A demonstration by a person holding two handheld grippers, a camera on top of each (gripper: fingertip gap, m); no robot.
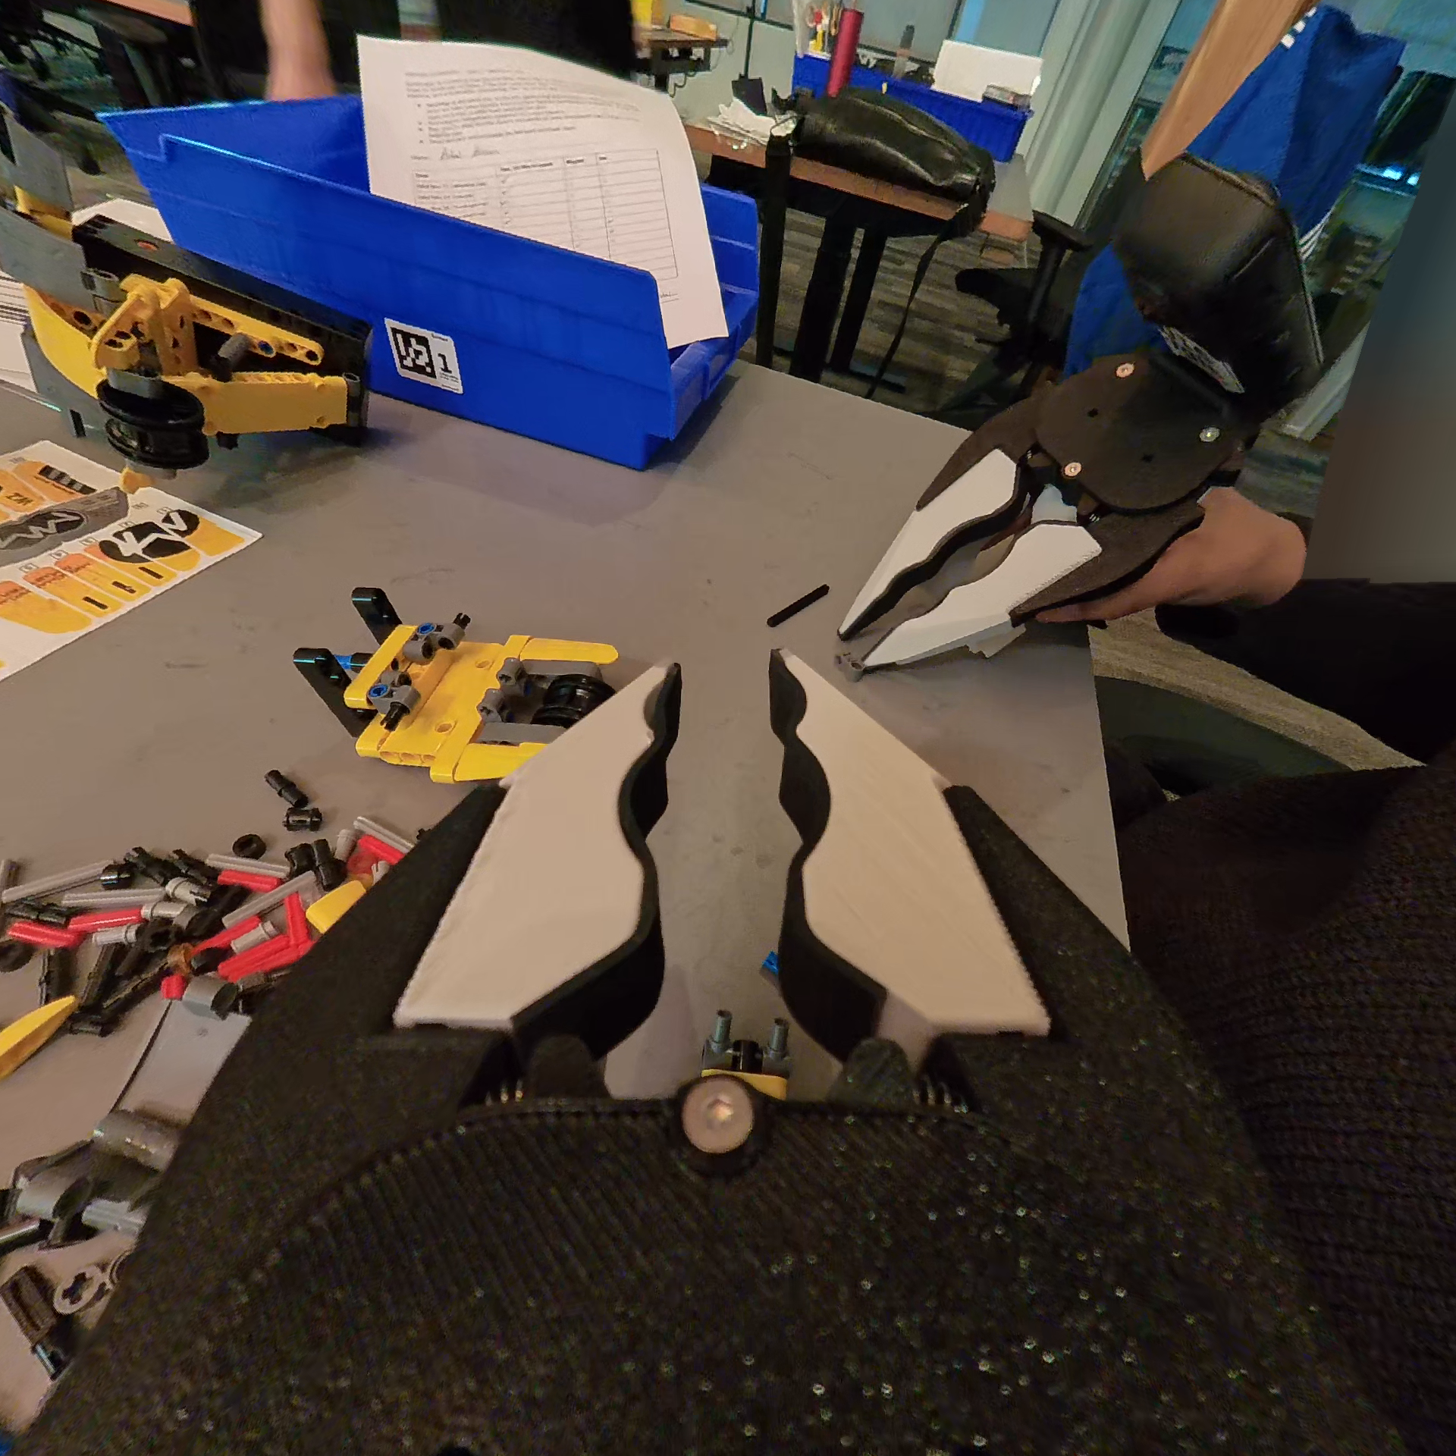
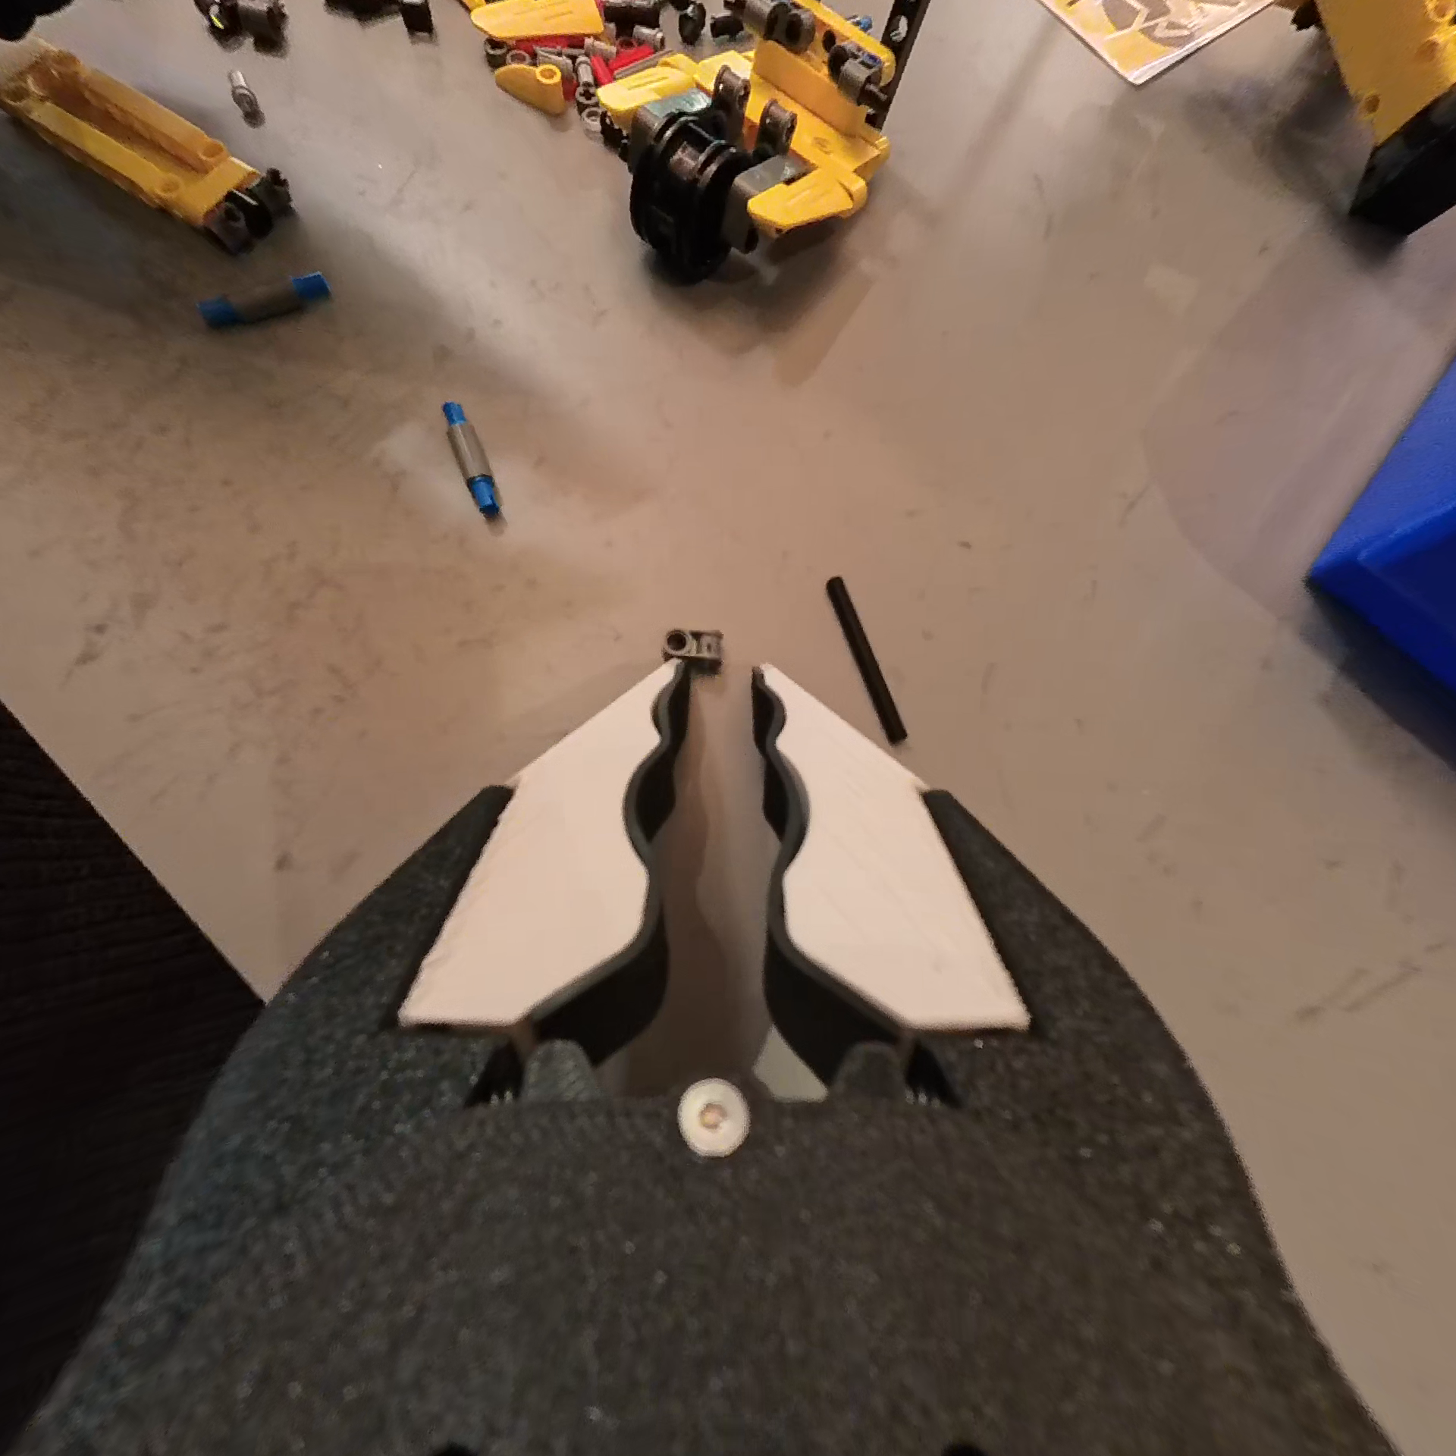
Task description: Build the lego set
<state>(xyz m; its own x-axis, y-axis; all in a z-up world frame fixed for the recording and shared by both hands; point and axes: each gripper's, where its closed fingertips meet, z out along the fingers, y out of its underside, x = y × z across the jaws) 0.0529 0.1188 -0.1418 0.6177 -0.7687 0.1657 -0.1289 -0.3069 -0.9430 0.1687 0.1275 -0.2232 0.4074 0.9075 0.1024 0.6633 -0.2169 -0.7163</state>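
My left gripper (image 1: pixel 726 666) is open and empty above the grey table (image 1: pixel 551 536). Its left fingertip is just right of a yellow and black brick sub-assembly (image 1: pixel 465 701). A small yellow and grey piece (image 1: pixel 744 1052) lies under its base. My right gripper (image 2: pixel 717 671) is narrowly open with its tips down at the table. A small grey connector (image 2: pixel 693 648) lies just ahead of its left fingertip, touching or almost touching it. A black axle (image 2: pixel 867 662) lies right of the tips. In the left wrist view the right gripper (image 1: pixel 852 650), connector (image 1: pixel 851 668) and axle (image 1: pixel 797 605) show at right.
A blue bin (image 1: pixel 441 260) holding a printed sheet stands at the back. A larger yellow model (image 1: pixel 181 362) and a sticker sheet (image 1: pixel 94 536) are at far left. A pile of loose pins (image 1: pixel 157 906) lies at left. Two blue-ended pins (image 2: pixel 471 461) (image 2: pixel 264 299) lie ahead of my right gripper. My right fingertips sit around 15 cm from my left ones.
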